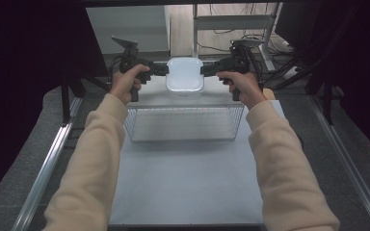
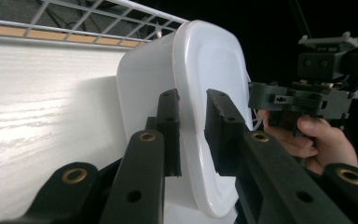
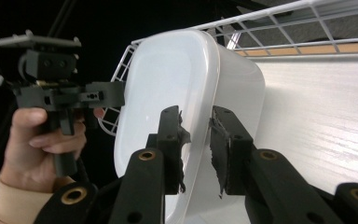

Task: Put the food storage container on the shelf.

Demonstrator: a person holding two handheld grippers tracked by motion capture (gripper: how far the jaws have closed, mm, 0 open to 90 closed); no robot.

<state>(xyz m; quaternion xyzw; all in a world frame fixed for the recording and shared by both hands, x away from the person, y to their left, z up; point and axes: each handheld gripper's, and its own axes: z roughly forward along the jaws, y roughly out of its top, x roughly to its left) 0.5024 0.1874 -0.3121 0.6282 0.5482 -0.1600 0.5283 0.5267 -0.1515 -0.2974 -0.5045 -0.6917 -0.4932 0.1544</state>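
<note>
A white plastic tub (image 1: 185, 74) hangs over the far rim of a wire basket (image 1: 183, 107), held between both grippers. My left gripper (image 1: 161, 70) grips its left edge and my right gripper (image 1: 207, 70) its right edge. In the left gripper view, the left gripper (image 2: 193, 126) has its jaws closed on either side of the white tub's (image 2: 214, 65) rim. In the right gripper view, the right gripper (image 3: 196, 140) clamps the opposite rim of the white tub (image 3: 168, 79) the same way. Each view also shows the other hand and its gripper beyond the tub.
The wire basket stands at the far end of a white table top (image 1: 188, 183), and its mesh (image 3: 307, 23) shows behind the tub. Metal rails (image 1: 48, 163) run along both sides of the table. A metal stand and cables (image 1: 250, 33) lie beyond it.
</note>
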